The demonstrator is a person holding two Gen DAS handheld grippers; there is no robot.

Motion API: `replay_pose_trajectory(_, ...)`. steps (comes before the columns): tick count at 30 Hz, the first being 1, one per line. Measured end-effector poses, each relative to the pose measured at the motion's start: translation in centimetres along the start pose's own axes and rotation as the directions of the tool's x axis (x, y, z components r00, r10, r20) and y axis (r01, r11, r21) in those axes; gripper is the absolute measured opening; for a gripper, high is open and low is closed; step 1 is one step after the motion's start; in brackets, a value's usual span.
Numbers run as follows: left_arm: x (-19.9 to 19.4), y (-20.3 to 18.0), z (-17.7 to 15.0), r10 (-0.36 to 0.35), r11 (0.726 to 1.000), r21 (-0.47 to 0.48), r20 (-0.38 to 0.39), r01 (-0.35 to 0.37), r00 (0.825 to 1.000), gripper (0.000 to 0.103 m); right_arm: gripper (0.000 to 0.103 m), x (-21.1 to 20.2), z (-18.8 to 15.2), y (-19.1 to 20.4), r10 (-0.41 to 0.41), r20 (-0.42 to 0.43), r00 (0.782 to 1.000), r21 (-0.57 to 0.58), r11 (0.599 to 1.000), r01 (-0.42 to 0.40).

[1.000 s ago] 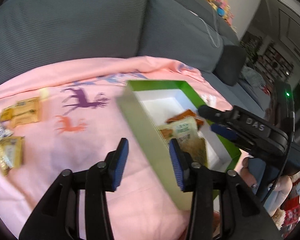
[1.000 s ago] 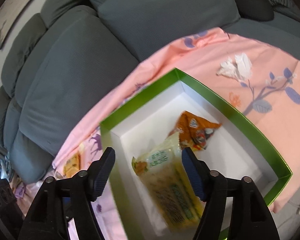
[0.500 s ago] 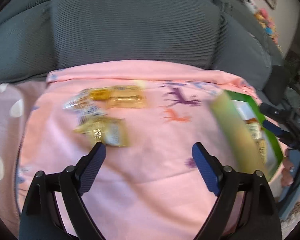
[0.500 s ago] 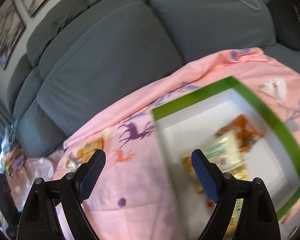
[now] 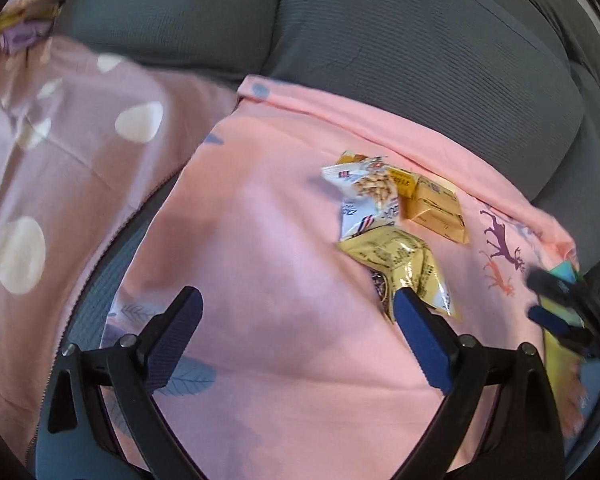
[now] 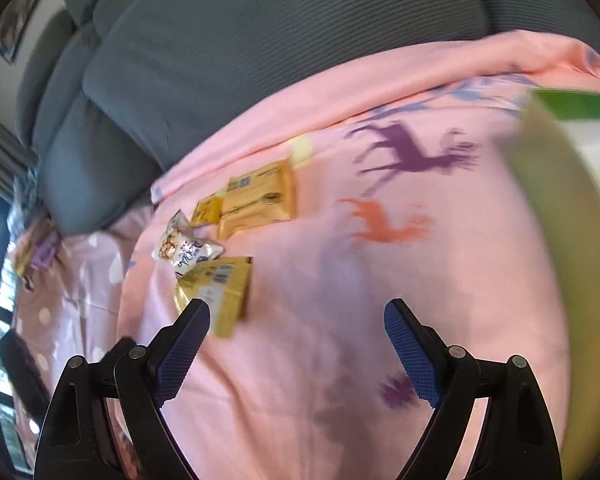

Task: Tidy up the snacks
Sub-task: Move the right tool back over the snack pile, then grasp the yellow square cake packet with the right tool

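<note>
Several snack packets lie together on a pink cloth (image 5: pixel 284 280): a gold foil packet (image 5: pixel 404 264), a white nut packet (image 5: pixel 366 196) and a yellow packet (image 5: pixel 436 208). My left gripper (image 5: pixel 296 312) is open and empty, just short of the gold packet, whose corner is by my right fingertip (image 5: pixel 412 312). In the right wrist view the same packets show: gold (image 6: pixel 220 288), white (image 6: pixel 184 246), yellow (image 6: pixel 260 200). My right gripper (image 6: pixel 296 320) is open and empty over the cloth. The green box (image 6: pixel 560 208) is blurred at the right edge.
A grey sofa backrest (image 5: pixel 380 48) rises behind the cloth. A mauve spotted blanket (image 5: pixel 60 152) lies to the left. My right gripper (image 5: pixel 560 304) shows at the left wrist view's right edge, next to the box.
Both grippers have swung left, away from the green box toward the loose packets. The left gripper's jaws have opened wide. The right one has left the box and the packet between its fingers.
</note>
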State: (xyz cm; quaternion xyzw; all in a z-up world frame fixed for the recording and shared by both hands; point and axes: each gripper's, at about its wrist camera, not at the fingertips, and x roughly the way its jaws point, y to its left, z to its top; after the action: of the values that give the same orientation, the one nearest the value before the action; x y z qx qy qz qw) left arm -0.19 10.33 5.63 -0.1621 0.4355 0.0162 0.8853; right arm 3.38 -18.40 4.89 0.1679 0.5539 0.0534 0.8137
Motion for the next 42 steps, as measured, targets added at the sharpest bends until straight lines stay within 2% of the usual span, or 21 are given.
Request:
replay_pose_trajectory(5,0.0,0.9,0.6,0.015,0.999,-0.038,-0.001,-0.015,1.000,0.096,0.089,5.0,3.4,4.6,-0.137,-0.042,0.990,-0.097,0.986,0.133)
replay_pose_trajectory(9,0.1,1.4,0.6,-0.028,0.998,-0.056,-0.018,0.027,0.999,0.096,0.089,8.7,5.3,6.9,-0.272,-0.052,0.961,-0.202,0.945,0.257)
replay_pose_trajectory(12,0.2,1.3,0.7,-0.041,0.997,-0.061,-0.024,0.040,0.999,0.096,0.089,11.0,6.1,7.0,-0.306,-0.085,0.948,-0.218,0.934,0.282)
replay_pose_trajectory(15,0.1,1.2,0.7,-0.046,0.997,-0.061,-0.028,0.045,0.999,0.096,0.092,12.7,6.5,6.8,-0.282,-0.129,0.951,-0.205,0.945,0.253)
replay_pose_trajectory(19,0.1,0.9,0.7,-0.050,0.998,-0.051,-0.033,0.049,0.998,0.096,0.090,13.3,6.4,6.0,-0.248,-0.086,0.965,-0.178,0.957,0.230)
replay_pose_trajectory(21,0.2,0.9,0.6,-0.051,0.998,-0.045,-0.035,0.049,0.998,0.096,0.072,12.9,6.1,5.7,-0.242,-0.056,0.969,-0.184,0.956,0.229)
replay_pose_trajectory(23,0.3,0.8,0.6,-0.052,0.998,-0.040,-0.038,0.050,0.998,0.096,0.061,12.2,5.9,5.6,-0.224,-0.058,0.973,-0.189,0.959,0.210)
replay_pose_trajectory(24,0.3,0.8,0.7,-0.053,0.998,-0.040,-0.038,0.052,0.998,0.096,0.060,11.8,5.7,5.4,-0.227,-0.062,0.972,-0.190,0.959,0.212)
replay_pose_trajectory(30,0.2,0.5,0.4,-0.065,0.998,-0.029,-0.041,0.063,0.997,0.096,0.060,7.7,3.7,3.6,-0.160,-0.071,0.985,-0.177,0.973,0.145)
replay_pose_trajectory(36,0.6,0.1,0.0,-0.058,0.998,-0.020,-0.053,0.057,0.997,0.096,0.060,3.4,-0.6,3.1,-0.105,-0.100,0.989,-0.185,0.979,0.085)
replay_pose_trajectory(42,0.5,-0.6,-0.4,-0.062,0.998,0.008,-0.059,0.063,0.996,0.096,0.060,1.9,-5.0,2.4,-0.046,-0.157,0.987,-0.165,0.986,0.020)
